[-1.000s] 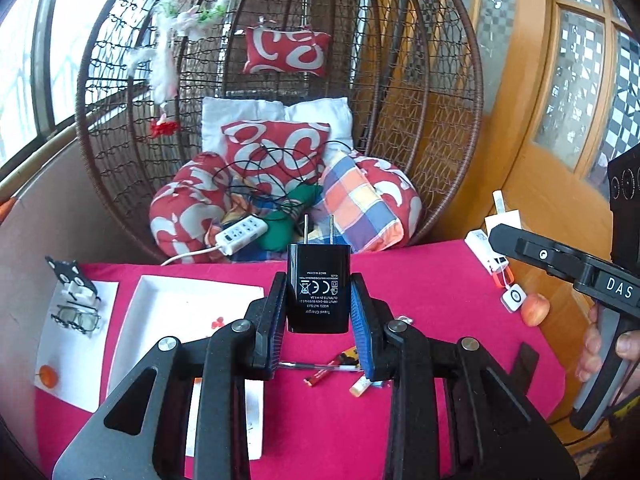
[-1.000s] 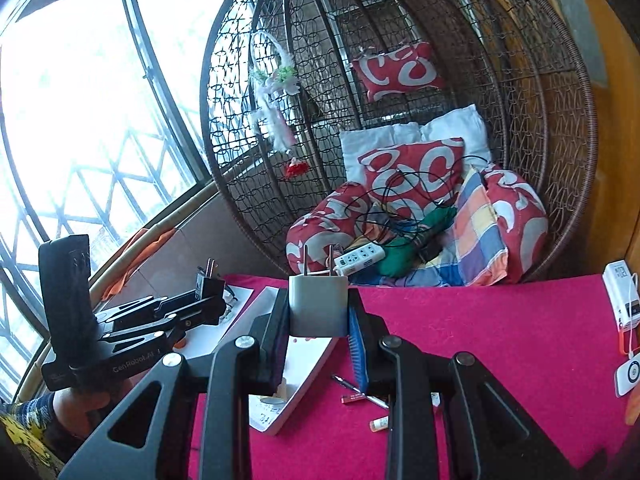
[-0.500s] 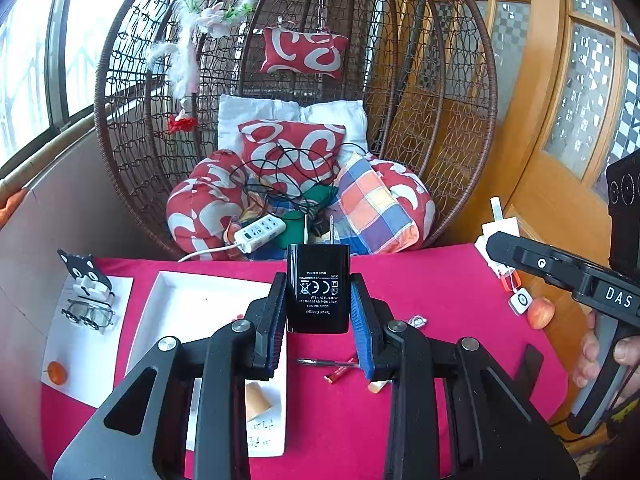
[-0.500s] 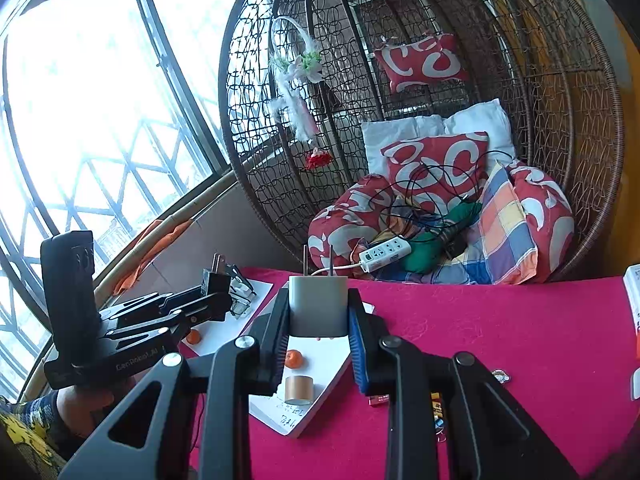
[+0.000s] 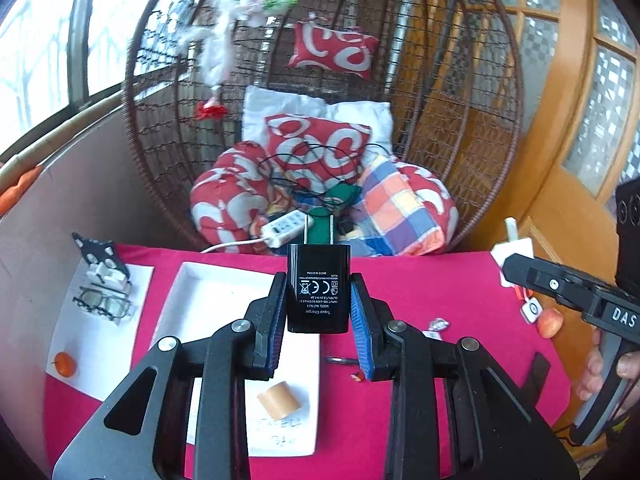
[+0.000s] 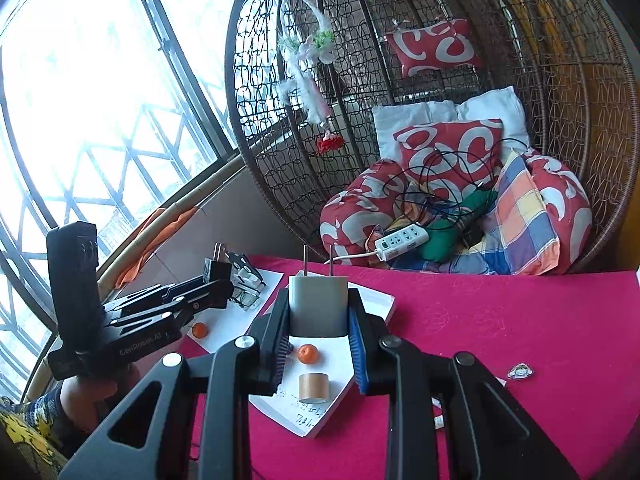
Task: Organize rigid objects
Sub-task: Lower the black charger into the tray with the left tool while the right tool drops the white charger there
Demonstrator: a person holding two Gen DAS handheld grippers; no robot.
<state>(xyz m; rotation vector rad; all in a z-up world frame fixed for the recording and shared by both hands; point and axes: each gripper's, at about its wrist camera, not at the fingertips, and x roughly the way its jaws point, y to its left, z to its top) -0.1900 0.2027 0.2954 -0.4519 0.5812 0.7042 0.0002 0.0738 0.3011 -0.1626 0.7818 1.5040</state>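
Boxy glossy black charger (image 5: 319, 289), matte white charger (image 6: 319, 305)

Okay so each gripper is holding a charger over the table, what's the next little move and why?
Probably lower the left gripper until its black charger sits in the white tray. Both chargers are clamped and hang in the air, the tray lies just beneath, and it already holds a small brown cylinder. The right gripper with the grey charger could follow.

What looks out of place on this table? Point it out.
A small orange fruit and a tan cylinder lying on its side sit in the white tray, odd company for the black charger and white charger gripped above it.
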